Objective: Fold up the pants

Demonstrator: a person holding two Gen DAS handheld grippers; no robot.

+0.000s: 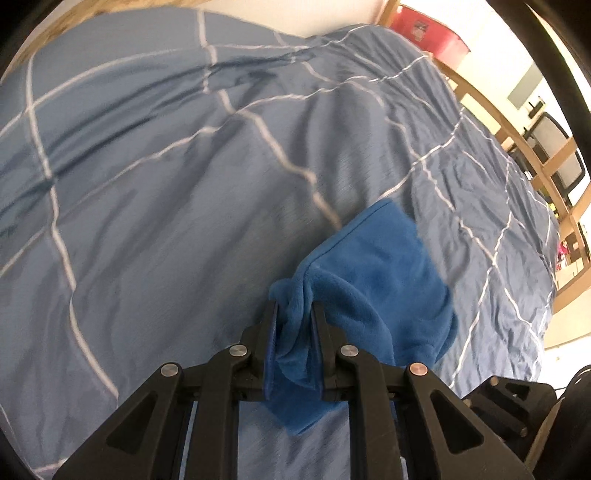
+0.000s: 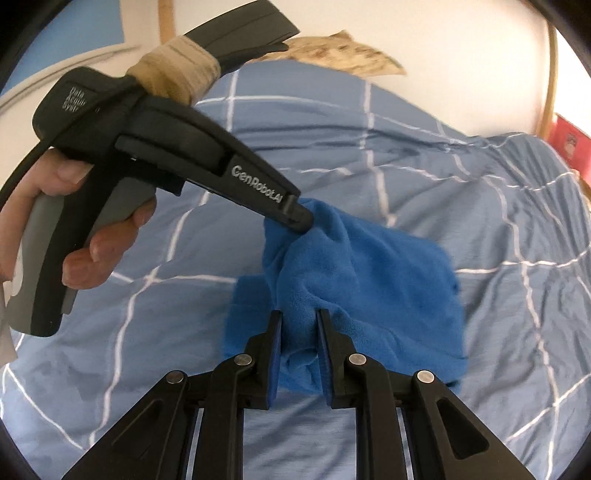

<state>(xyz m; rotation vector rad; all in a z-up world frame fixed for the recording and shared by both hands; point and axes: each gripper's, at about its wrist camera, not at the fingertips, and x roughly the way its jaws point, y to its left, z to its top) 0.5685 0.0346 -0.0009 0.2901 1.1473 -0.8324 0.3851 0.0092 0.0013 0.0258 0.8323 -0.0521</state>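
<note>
The pants [image 1: 373,273] are bright blue fleece, folded into a small bundle that hangs over the bed. My left gripper [image 1: 294,314] is shut on a bunched edge of them, with cloth squeezed between its pads. In the right wrist view the same pants [image 2: 369,280] spread out to the right. My right gripper [image 2: 299,321] is shut on another bunched part of the edge. The left gripper [image 2: 301,219] shows there too, held by a hand [image 2: 92,254], its tip clamped on the cloth's upper corner. The lower part of the pants is hidden behind the fingers.
A light blue duvet [image 1: 147,184] with thin white checks covers the bed under both grippers. A wooden bed rail [image 1: 517,140] runs along the right side, with a red box [image 1: 424,29] beyond it and chairs [image 1: 554,147] farther off. A white wall [image 2: 443,44] stands behind the bed.
</note>
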